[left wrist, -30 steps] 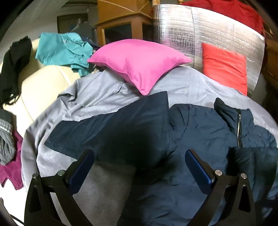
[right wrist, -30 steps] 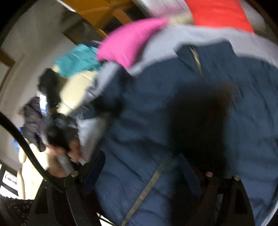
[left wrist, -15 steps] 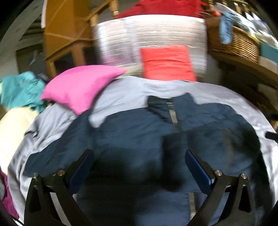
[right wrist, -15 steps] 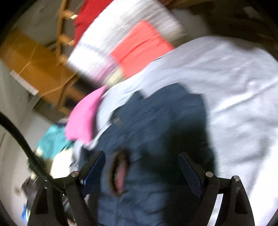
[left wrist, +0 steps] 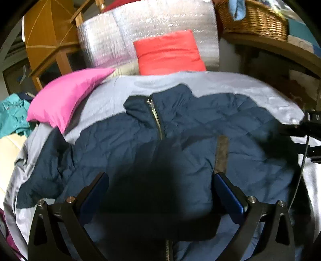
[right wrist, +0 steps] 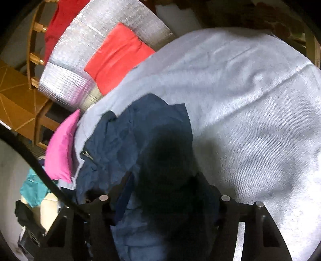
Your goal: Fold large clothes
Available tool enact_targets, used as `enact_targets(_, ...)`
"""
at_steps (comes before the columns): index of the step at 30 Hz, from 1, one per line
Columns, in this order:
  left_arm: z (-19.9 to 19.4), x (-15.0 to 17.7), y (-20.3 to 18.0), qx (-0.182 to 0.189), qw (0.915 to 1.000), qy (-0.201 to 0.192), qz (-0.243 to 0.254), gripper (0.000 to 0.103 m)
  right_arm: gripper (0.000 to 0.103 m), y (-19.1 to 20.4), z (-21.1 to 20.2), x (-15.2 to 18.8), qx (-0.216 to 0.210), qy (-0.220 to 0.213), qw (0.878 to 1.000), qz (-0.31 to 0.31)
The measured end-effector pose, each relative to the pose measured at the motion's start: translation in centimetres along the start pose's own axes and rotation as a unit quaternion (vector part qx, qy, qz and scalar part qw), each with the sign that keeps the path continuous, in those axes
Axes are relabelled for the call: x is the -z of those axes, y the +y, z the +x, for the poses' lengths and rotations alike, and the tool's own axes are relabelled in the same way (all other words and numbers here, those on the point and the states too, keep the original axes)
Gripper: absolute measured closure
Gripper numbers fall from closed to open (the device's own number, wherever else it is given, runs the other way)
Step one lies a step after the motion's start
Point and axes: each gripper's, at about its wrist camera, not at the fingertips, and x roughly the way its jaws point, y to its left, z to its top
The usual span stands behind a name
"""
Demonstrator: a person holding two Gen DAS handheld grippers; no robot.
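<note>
A navy zip jacket [left wrist: 180,140] lies spread face up on a grey bed sheet [left wrist: 112,100], collar toward the pillows, sleeves out to both sides. My left gripper [left wrist: 160,192] hovers over the jacket's lower front, jaws wide open and empty. In the right wrist view the jacket's right sleeve [right wrist: 144,140] runs between the jaws of my right gripper [right wrist: 166,200]. Its jaws stand closer together over the sleeve fabric, but dark shadow hides whether they pinch it. The grey sheet [right wrist: 250,120] fills the right of that view.
A pink pillow [left wrist: 66,98] and a red pillow [left wrist: 168,52] lie at the head of the bed against a silver foil panel [left wrist: 140,26]. A wicker basket [left wrist: 252,18] stands at the back right. Teal clothes [left wrist: 12,114] lie on a cream seat to the left.
My left gripper swung right from the left sleeve to the jacket's centre. My right gripper swung to the right sleeve and its jaws have narrowed over the fabric.
</note>
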Motion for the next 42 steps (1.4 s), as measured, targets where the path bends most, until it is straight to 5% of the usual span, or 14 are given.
enact_targets(2, 0.3, 0.1, 0.6, -0.006, 1.0000, 0.003, -0.006, 0.018, 0.057, 0.5, 0.5, 0.2, 0.023, 0.003, 1.000, -0.018)
enact_targets(4, 0.4, -0.1, 1.8, 0.008, 0.9997, 0.010, -0.021, 0.052, 0.059, 0.8, 0.5, 0.3, 0.032, 0.003, 0.999, -0.023)
enact_targets(6, 0.4, -0.3, 3.0, 0.006, 0.9993, 0.012, -0.035, 0.056, 0.060, 0.9, 0.5, 0.4, 0.034, 0.001, 0.999, -0.027)
enact_targets(15, -2.6, -0.4, 11.8, -0.078, 0.9922, -0.029, -0.092, 0.056, 0.060, 1.8, 0.2, 0.7, 0.056, -0.014, 0.997, -0.045)
enact_targets(18, -3.0, 0.3, 14.9, -0.095, 0.9879, -0.028, -0.119, 0.046, 0.058, 2.9, -0.6, 0.9, 0.071, -0.037, 0.995, -0.063)
enact_targets(21, -3.5, 1.0, 16.6, -0.106, 0.9854, -0.031, -0.130, 0.039, 0.033, 4.9, -2.5, 1.4, 0.078, -0.087, 0.988, -0.097)
enact_targets(23, -4.1, 1.2, 16.6, -0.103, 0.9854, -0.043, -0.128, 0.035, 0.033, 6.9, -4.0, 2.5, 0.074, -0.127, 0.980, -0.133)
enact_targets(26, -3.9, 1.0, 15.6, -0.090, 0.9882, -0.047, -0.115, 0.025, 0.033, 10.0, -4.3, 4.5, 0.054, -0.131, 0.972, -0.189)
enact_targets(32, 0.3, 1.0, 12.7, -0.057, 0.9957, 0.029, -0.067, 0.024, 0.033, 13.6, -1.6, 7.9, 0.070, -0.091, 0.956, -0.269)
enact_targets(38, 5.8, 2.0, 12.0, -0.060, 0.9874, 0.131, -0.066, 0.024, 0.033, 13.8, 0.1, 8.3, 0.086, -0.077, 0.954, -0.278)
enact_targets(42, 6.0, 2.0, 11.9, -0.064, 0.9871, 0.130, -0.069, 0.024, 0.033, 13.9, 0.4, 8.5, 0.101, -0.076, 0.951, -0.284)
